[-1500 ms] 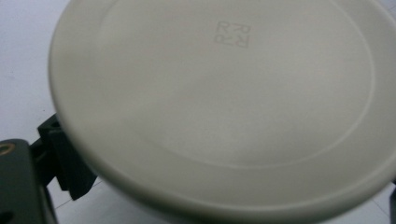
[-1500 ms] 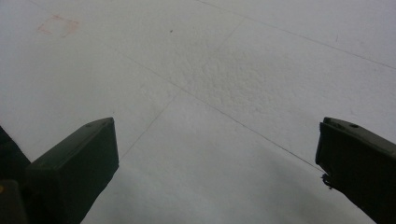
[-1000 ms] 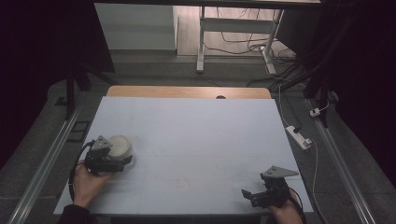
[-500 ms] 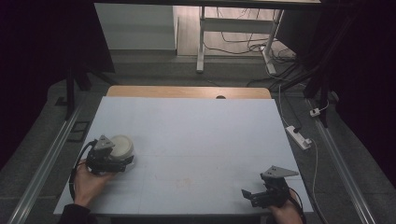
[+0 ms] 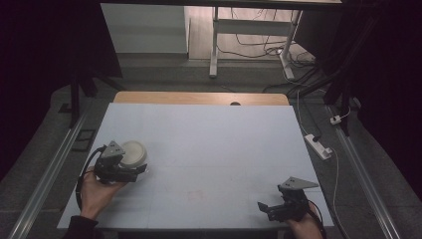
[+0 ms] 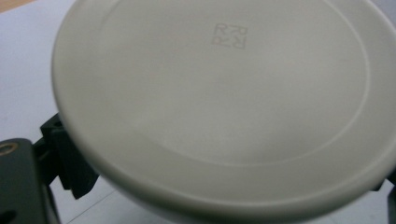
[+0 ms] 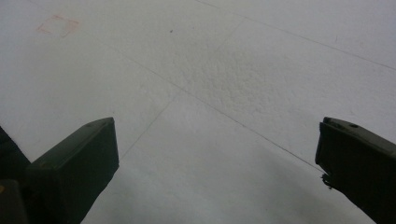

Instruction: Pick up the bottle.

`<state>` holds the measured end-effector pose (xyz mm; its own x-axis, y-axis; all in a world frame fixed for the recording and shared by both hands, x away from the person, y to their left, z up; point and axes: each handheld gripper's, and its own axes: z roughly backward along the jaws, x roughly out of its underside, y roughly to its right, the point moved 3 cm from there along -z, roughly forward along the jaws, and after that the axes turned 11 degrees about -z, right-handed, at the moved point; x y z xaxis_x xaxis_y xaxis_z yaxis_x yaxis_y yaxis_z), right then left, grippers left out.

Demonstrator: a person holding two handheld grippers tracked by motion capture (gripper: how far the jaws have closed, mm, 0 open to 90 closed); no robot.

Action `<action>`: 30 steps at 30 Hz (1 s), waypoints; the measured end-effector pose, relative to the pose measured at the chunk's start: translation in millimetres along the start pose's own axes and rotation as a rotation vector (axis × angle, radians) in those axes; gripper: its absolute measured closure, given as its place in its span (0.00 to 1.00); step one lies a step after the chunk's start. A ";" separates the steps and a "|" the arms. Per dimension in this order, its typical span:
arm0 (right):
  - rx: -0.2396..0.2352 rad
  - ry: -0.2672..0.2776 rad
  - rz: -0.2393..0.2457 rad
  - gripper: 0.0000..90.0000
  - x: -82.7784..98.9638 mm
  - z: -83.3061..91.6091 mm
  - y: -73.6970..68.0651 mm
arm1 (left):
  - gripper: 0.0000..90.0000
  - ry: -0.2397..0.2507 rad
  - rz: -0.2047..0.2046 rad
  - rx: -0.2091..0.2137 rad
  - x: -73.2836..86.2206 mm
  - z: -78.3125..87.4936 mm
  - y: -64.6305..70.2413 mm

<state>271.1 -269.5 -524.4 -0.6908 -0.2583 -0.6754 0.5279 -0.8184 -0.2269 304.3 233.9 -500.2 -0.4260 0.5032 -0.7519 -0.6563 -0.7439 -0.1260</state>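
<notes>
Left tongs (image 5: 130,168) clenched on white bowl (image 5: 133,152) from below, bowl upside down, base facing camera, held just above table (image 5: 214,149): likely mid-carry. Right tongs (image 5: 266,208) released, idle, well apart, resting low at near table edge.

A round, off-white plastic lid (image 5: 133,152), smooth with a raised rim and a small embossed mark near its centre, sits tilted near the left edge of the pale surface (image 5: 209,144).
</notes>
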 end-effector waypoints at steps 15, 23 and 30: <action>-0.001 0.004 0.005 0.00 0.1 0.3 -0.6 | 0.08 0.023 -0.083 0.077 -34.3 -9.2 18.3; 0.001 0.007 0.010 0.00 0.2 0.4 -0.5 | 0.08 0.044 -0.114 0.128 -53.4 -18.2 29.0; 0.001 0.008 0.011 0.00 0.3 0.5 -0.5 | 0.08 0.060 -0.137 0.157 -68.9 -25.8 38.0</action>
<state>270.4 -269.4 -524.1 -0.6813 -0.2633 -0.6830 0.5349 -0.8161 -0.2189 324.8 159.6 -469.8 -0.2912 0.5644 -0.7724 -0.7968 -0.5900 -0.1307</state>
